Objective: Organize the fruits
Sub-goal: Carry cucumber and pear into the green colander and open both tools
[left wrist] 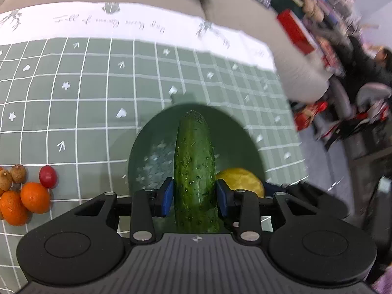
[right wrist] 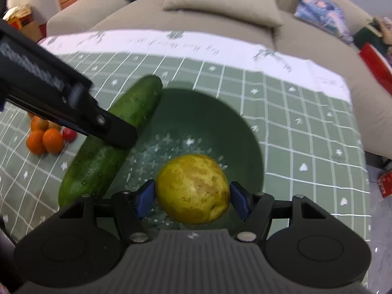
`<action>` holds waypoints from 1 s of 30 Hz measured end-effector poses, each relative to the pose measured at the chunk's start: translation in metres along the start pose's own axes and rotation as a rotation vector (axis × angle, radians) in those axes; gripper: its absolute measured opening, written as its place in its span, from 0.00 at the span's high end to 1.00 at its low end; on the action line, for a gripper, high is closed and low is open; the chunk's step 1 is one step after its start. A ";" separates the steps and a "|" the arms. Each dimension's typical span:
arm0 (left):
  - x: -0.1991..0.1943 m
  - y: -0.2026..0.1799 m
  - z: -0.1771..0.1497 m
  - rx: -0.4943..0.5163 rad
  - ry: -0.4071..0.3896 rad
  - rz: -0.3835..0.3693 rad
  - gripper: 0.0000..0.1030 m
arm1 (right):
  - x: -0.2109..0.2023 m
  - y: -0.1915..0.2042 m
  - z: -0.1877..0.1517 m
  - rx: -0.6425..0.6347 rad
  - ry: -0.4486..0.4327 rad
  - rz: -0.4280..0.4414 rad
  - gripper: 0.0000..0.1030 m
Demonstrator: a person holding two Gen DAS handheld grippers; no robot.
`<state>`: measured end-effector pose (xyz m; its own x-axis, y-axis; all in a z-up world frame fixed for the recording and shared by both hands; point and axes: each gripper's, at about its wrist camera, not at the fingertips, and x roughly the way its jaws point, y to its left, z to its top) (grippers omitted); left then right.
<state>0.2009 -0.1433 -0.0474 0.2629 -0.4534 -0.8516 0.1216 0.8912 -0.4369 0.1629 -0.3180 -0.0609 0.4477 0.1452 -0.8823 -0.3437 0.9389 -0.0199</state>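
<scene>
My left gripper (left wrist: 194, 193) is shut on a green cucumber (left wrist: 194, 171) and holds it over the green bowl (left wrist: 149, 144). In the right wrist view the cucumber (right wrist: 98, 156) lies slanted over the bowl's (right wrist: 208, 120) left rim, with the left gripper's black finger (right wrist: 110, 129) across it. My right gripper (right wrist: 192, 197) has its blue pads against both sides of a yellow pear (right wrist: 193, 187), held above the bowl's bottom. The pear (left wrist: 241, 180) shows to the right of the cucumber in the left wrist view.
Two oranges (left wrist: 24, 201), a red cherry tomato (left wrist: 48, 176) and small brown fruits (left wrist: 11, 177) lie on the green checked tablecloth (left wrist: 85, 98) left of the bowl. They also show in the right wrist view (right wrist: 45, 139). A beige sofa (right wrist: 220, 7) stands behind the table.
</scene>
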 end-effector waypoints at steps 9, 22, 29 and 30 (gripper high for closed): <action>0.018 -0.004 -0.009 0.070 0.139 0.091 0.60 | 0.022 0.011 -0.007 -0.093 0.126 0.154 0.40; 0.038 -0.003 -0.015 0.137 0.224 0.163 0.60 | 0.037 0.025 0.001 -0.151 0.225 0.145 0.39; 0.036 0.002 -0.013 0.121 0.232 0.149 0.54 | 0.038 0.032 0.002 -0.153 0.255 0.116 0.38; 0.036 0.003 -0.013 0.122 0.235 0.144 0.54 | 0.039 0.031 0.000 -0.154 0.256 0.113 0.36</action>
<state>0.1981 -0.1573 -0.0826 0.0592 -0.2995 -0.9523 0.2166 0.9351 -0.2806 0.1693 -0.2829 -0.0958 0.1841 0.1446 -0.9722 -0.5095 0.8599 0.0314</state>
